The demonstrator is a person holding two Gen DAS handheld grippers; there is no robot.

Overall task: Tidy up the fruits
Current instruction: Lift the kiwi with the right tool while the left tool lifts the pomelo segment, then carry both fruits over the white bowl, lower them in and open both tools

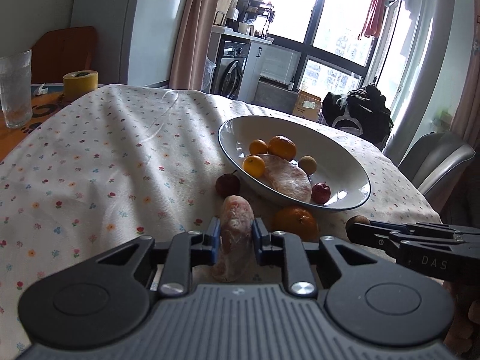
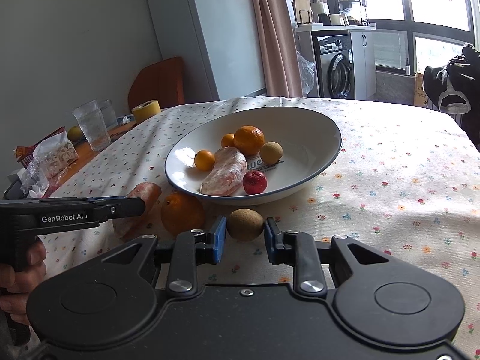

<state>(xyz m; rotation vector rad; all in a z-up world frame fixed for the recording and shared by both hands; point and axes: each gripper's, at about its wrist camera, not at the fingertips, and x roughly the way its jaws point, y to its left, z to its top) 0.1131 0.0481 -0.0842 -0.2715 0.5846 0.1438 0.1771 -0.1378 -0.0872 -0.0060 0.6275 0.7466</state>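
My left gripper (image 1: 236,234) is shut on a pale pink peeled citrus segment (image 1: 235,225), held low over the flowered tablecloth in front of the white bowl (image 1: 228,126). The bowl (image 2: 324,120) holds another segment (image 2: 223,177), an orange (image 2: 249,139), two small oranges, a tan round fruit (image 2: 271,152) and a small red fruit (image 2: 254,182). My right gripper (image 2: 245,234) is closed around a brown round fruit (image 2: 245,224) that rests on the cloth, with both pads against its sides. An orange (image 2: 181,214) and a dark red fruit (image 1: 227,184) lie on the cloth by the bowl.
Glasses (image 2: 91,127), a yellow tape roll (image 2: 147,110), a yellow fruit and crumpled wrappers (image 2: 51,156) sit at the left end of the table. A grey chair (image 1: 438,159) and a chair draped with dark clothing (image 1: 357,111) stand at the far side. A hand (image 2: 18,273) grips the left tool.
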